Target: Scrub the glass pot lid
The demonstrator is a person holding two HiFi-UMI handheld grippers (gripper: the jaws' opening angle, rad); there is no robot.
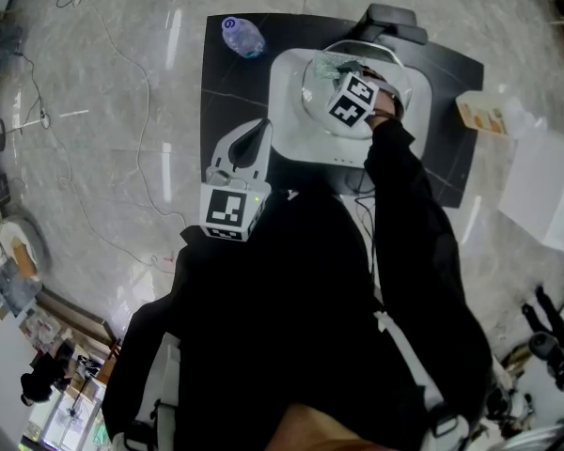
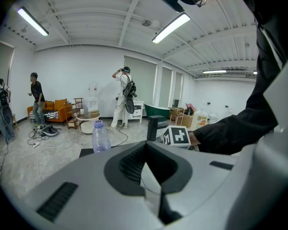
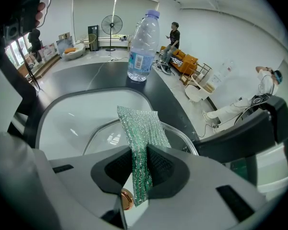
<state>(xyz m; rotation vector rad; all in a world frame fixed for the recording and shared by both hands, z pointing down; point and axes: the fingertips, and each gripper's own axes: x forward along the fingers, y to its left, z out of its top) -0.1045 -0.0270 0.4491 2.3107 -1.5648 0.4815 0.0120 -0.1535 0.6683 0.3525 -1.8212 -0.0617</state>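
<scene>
Gripping the green scouring pad (image 3: 140, 128) tight in my right gripper (image 3: 143, 153), I hold it over the glass pot lid (image 3: 103, 137), which lies in the white basin (image 1: 287, 111) at upper centre of the head view. My left gripper (image 2: 145, 166) is clenched on nothing, lower left of the basin.

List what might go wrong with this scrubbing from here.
1. The left gripper is shut on nothing, away from the glass lid, so the lid may slide in the white basin when scrubbed.
2. The right gripper pinches only the end of the green scouring cloth; it may pull free.
</scene>
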